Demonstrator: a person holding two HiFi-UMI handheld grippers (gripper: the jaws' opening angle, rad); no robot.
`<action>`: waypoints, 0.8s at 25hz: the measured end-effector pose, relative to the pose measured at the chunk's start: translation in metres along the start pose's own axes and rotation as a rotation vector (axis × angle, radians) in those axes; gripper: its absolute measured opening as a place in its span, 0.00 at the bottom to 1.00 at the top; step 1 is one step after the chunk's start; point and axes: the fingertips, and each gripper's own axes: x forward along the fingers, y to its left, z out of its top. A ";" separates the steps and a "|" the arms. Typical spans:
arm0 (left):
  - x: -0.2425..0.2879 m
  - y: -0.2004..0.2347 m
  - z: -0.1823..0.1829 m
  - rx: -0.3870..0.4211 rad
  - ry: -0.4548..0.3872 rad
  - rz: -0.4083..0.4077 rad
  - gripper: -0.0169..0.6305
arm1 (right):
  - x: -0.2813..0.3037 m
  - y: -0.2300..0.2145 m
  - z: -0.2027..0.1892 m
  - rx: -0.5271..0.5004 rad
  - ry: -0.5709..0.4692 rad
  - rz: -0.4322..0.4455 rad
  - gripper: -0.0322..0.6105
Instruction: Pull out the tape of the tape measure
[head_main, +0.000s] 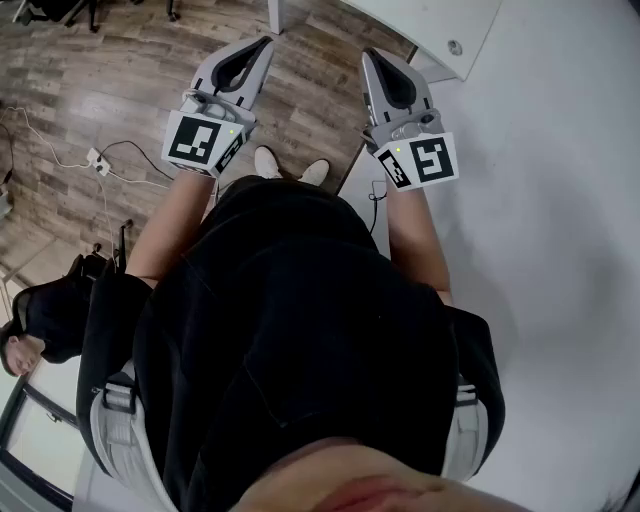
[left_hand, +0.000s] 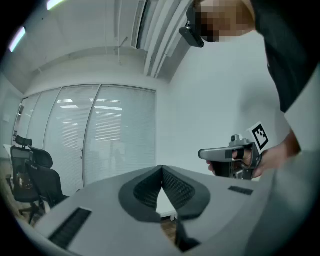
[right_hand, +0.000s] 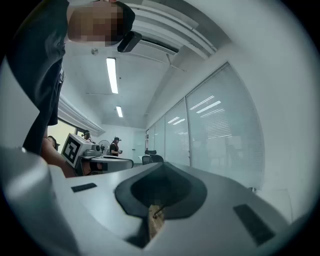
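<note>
A person stands on a wooden floor (head_main: 110, 70) beside a white surface (head_main: 560, 200), holding both grippers level in front of the body. The left gripper (head_main: 263, 44) has its jaws pressed together with nothing between them. The right gripper (head_main: 369, 55) is likewise closed and empty. No view shows the tape measure.

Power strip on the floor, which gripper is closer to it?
Left. In the head view the left gripper hangs above the floor, right of the power strip; the right gripper is farther right again.
</note>
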 end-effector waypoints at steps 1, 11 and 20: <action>-0.001 0.000 0.000 0.001 0.001 0.004 0.04 | 0.001 0.001 -0.001 0.000 0.002 0.004 0.03; -0.020 -0.005 -0.011 0.005 0.017 0.002 0.04 | -0.011 0.007 -0.014 0.030 0.004 -0.035 0.04; -0.029 -0.004 -0.017 0.009 0.017 0.005 0.04 | -0.012 0.018 -0.026 0.042 0.017 -0.012 0.05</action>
